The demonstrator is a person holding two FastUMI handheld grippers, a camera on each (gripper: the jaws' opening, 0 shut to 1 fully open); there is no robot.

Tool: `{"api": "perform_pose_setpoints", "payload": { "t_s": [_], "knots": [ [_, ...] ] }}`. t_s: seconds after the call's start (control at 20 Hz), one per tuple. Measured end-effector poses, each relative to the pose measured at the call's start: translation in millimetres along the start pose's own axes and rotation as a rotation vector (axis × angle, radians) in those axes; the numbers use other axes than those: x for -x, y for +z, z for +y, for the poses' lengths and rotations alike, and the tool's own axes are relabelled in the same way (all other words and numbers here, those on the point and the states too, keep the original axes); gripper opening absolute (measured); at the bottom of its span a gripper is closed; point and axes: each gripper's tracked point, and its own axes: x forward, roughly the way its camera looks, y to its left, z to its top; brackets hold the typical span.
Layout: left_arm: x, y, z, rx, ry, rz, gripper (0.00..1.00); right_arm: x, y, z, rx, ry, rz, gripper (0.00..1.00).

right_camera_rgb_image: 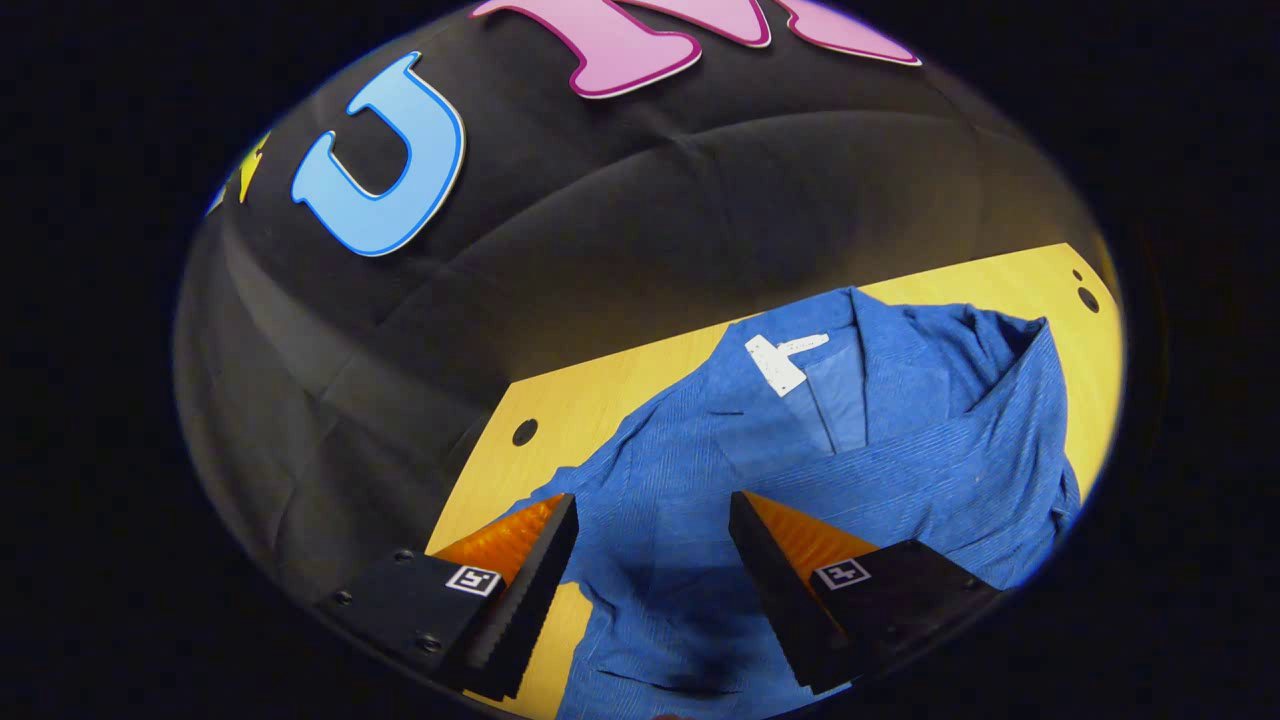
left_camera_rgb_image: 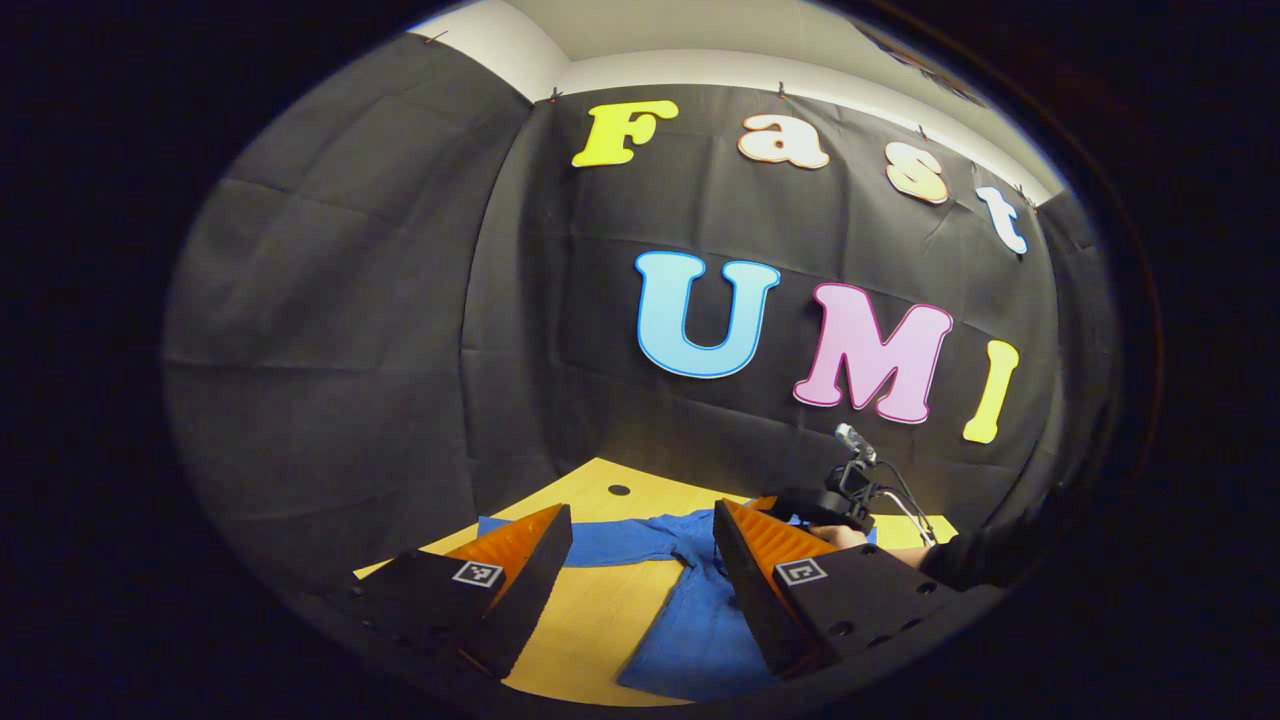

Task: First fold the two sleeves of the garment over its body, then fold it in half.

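Note:
A blue garment (right_camera_rgb_image: 850,440) lies on the yellow wooden table (right_camera_rgb_image: 620,390), its collar and a white neck label (right_camera_rgb_image: 782,360) facing up. One sleeve lies folded across the body in the right gripper view. My right gripper (right_camera_rgb_image: 650,520) hangs open just above the garment's near left part, cloth showing between its fingers without being pinched. In the left gripper view the garment (left_camera_rgb_image: 690,610) runs from the table's back toward me. My left gripper (left_camera_rgb_image: 640,530) is open above it. Farther right there, the other gripper (left_camera_rgb_image: 835,500) is held by a hand in a dark sleeve.
The table (left_camera_rgb_image: 590,620) has round holes (right_camera_rgb_image: 524,432) near its edges, another one (left_camera_rgb_image: 619,490) at the back in the left gripper view. Black cloth walls close the booth behind and to the sides of the table.

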Motion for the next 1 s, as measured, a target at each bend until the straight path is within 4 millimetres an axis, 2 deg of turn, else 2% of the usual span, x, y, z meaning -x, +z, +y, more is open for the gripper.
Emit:
{"api": "perform_pose_setpoints", "payload": {
  "t_s": [0.1, 0.25, 0.5, 0.65, 0.75, 0.85, 0.95, 1.0],
  "knots": [
    [-12.9, -5.8, 19.2, -0.015, 0.022, 0.005, 0.81, 22.7, 10.1, -2.5, 0.035, -0.014, -0.04, 0.98],
    [-41.2, -12.1, 50.0, -0.003, 0.055, 0.008, 0.81, 73.4, 32.2, -13.8, 0.085, -0.033, -0.123, 0.98],
    [-107.3, -39.0, 115.9, -0.05, 0.118, 0.069, 0.81, 179.4, 81.9, -52.1, 0.206, -0.13, -0.28, 0.98],
    [-152.2, -72.0, 155.7, -0.053, 0.157, 0.168, 0.81, 251.4, 111.0, -74.9, 0.241, -0.197, -0.381, 0.98],
    [-180.0, -105.2, 177.7, -0.053, 0.165, 0.254, 0.81, 298.4, 124.7, -85.8, 0.295, -0.236, -0.457, 0.98],
    [-197.6, -140.0, 201.4, -0.035, 0.2, 0.396, 0.82, 345.8, 131.1, -105.0, 0.393, -0.321, -0.512, 0.97],
    [-215.9, -163.3, 218.6, -0.01, 0.226, 0.468, 0.82, 386.6, 126.6, -114.1, 0.458, -0.38, -0.562, 0.97],
    [-226.2, -163.4, 220.6, -0.006, 0.234, 0.49, 0.84, 407.5, 121.7, -115.8, 0.473, -0.406, -0.582, 0.96]
  ]
}}
